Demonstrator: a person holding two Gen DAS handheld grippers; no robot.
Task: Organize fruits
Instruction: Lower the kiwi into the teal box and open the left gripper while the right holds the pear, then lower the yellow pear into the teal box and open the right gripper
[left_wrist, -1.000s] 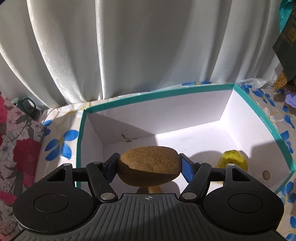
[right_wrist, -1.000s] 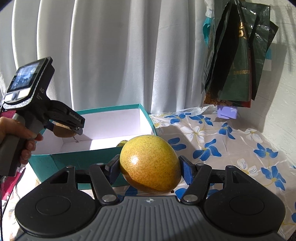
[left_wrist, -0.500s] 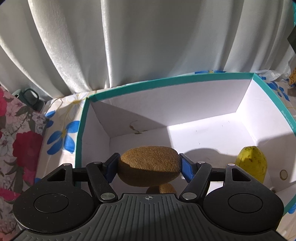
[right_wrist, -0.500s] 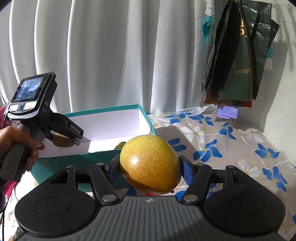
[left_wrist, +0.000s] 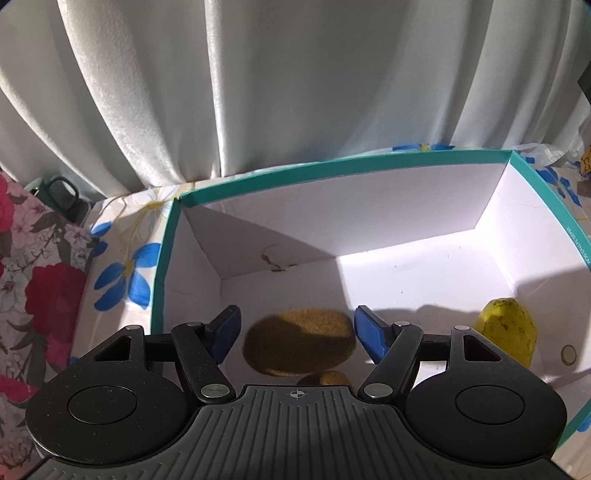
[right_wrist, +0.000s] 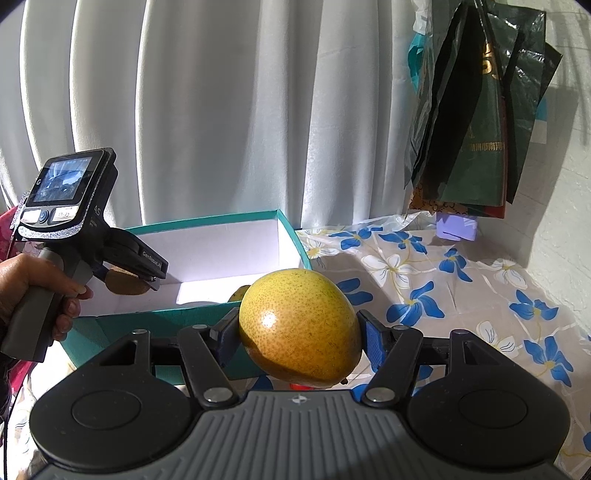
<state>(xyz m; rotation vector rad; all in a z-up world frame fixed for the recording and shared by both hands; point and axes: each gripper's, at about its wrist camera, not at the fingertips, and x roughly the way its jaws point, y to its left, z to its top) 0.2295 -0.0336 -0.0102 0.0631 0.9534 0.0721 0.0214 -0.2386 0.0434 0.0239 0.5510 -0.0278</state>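
Note:
A brown kiwi (left_wrist: 299, 343) lies low between the blue pads of my left gripper (left_wrist: 297, 325), with a strip of white box floor showing on each side of it. The pads do not touch it, so the jaws stand open over the teal-rimmed white box (left_wrist: 332, 170). In the right wrist view the kiwi (right_wrist: 123, 284) shows just under that gripper's fingers. A second kiwi (left_wrist: 325, 378) and a yellow-green fruit (left_wrist: 506, 332) rest on the box floor. My right gripper (right_wrist: 299, 332) is shut on a big yellow mango (right_wrist: 295, 310), held in front of the box (right_wrist: 207, 223).
A person's hand (right_wrist: 33, 280) grips the left tool's handle. White curtains (left_wrist: 295, 92) hang behind the box. A blue-flowered cloth (right_wrist: 443, 280) covers the table to the right. Dark plastic bags (right_wrist: 480, 129) hang on the right wall. A small round coin-like disc (left_wrist: 569, 356) lies in the box.
The kiwi has come free of the left pads and sits lower and farther in the box. The left view has tipped further down into the box. The right gripper and mango are unmoved.

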